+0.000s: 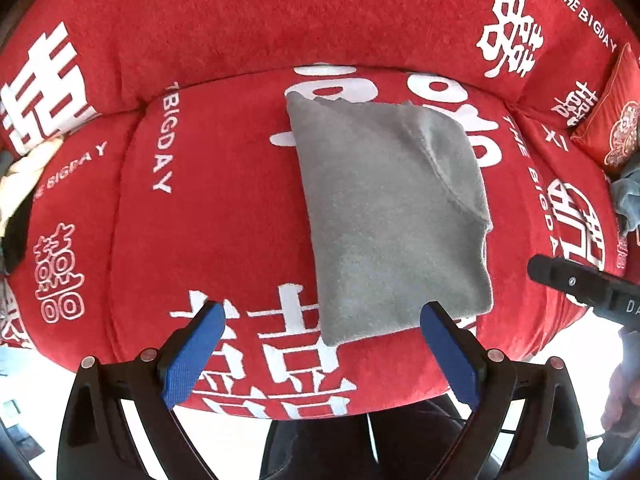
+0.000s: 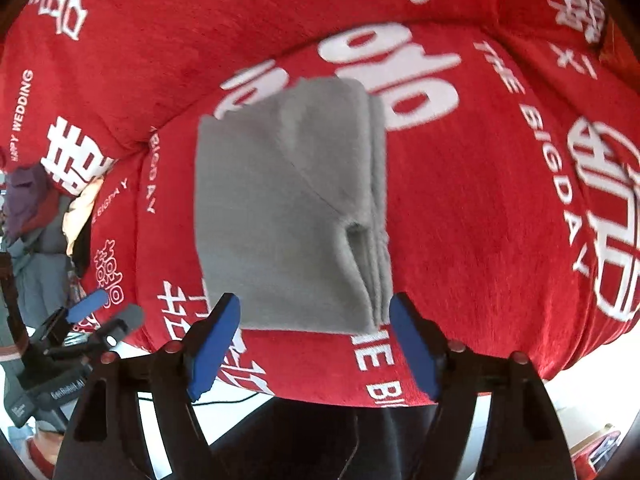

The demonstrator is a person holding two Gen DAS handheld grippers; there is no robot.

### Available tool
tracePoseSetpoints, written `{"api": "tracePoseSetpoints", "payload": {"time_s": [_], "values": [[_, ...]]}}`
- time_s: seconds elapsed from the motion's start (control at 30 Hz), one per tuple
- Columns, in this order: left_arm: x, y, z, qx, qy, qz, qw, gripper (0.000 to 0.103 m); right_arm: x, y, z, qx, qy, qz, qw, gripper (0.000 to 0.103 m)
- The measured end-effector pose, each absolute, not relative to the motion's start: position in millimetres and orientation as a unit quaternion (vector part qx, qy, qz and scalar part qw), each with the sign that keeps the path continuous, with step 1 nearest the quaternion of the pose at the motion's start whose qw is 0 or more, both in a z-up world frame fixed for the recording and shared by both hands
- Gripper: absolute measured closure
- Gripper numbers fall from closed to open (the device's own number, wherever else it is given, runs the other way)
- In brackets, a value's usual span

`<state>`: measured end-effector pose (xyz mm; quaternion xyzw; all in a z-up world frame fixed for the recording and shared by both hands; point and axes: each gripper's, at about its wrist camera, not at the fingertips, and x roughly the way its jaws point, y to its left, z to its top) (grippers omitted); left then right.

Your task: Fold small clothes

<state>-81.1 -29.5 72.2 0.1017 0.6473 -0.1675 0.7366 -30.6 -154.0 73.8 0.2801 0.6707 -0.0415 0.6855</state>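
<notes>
the grey garment (image 1: 392,216) lies folded into a compact, roughly rectangular stack on the red sofa seat (image 1: 224,216), with several layered edges showing along one side in the right wrist view (image 2: 288,216). it sits flat and free, with nothing pinching it, so the fold on this piece looks finished.

the left gripper (image 1: 322,354) hangs above the near edge of the seat with its blue-padded fingers (image 1: 192,354) spread wide and empty; the stack's near corner shows between them but farther off, on the cushion, untouched. the right gripper (image 2: 316,346) also has its fingers (image 2: 214,344) spread apart, with nothing between the pads, and the stack lies beyond them. both tools point down at the cloth from above, which likely keeps it in sight without disturbing the layers.

a heap of other clothes (image 2: 44,216) waits at the left end of the sofa, and a red cushion (image 1: 612,116) leans at the right end. judging by that heap, the next move probably calls for setting this stack aside or reaching for a fresh piece.
</notes>
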Motion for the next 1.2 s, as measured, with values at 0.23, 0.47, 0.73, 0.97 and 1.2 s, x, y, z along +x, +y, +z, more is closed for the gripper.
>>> {"api": "tracePoseSetpoints", "payload": {"time_s": [0.23,0.47,0.73,0.97,1.2], "values": [[-86.2,-39.2,97.6,0.118,0.627,-0.154,0.754,0.005,-17.2,-149.1,96.9,0.249,0.674,-0.072,0.692,0.008],[-82.9,-41.2,122.5,0.088,0.62,-0.16,0.763,0.005,-9.6,-151.5,111.7,0.237,0.672,-0.068,0.699,0.0],[-71.5,-38.5,141.5,0.071,0.62,-0.139,0.769,0.005,-5.4,-156.5,123.2,0.233,0.676,-0.075,0.695,0.0],[-69.5,-42.3,141.6,0.101,0.619,-0.124,0.769,0.005,-3.8,-158.4,128.9,0.236,0.679,-0.083,0.69,0.0],[-69.3,-42.7,139.8,0.112,0.624,-0.116,0.764,0.005,-2.7,-156.0,129.4,0.233,0.681,-0.08,0.689,0.0]]}}
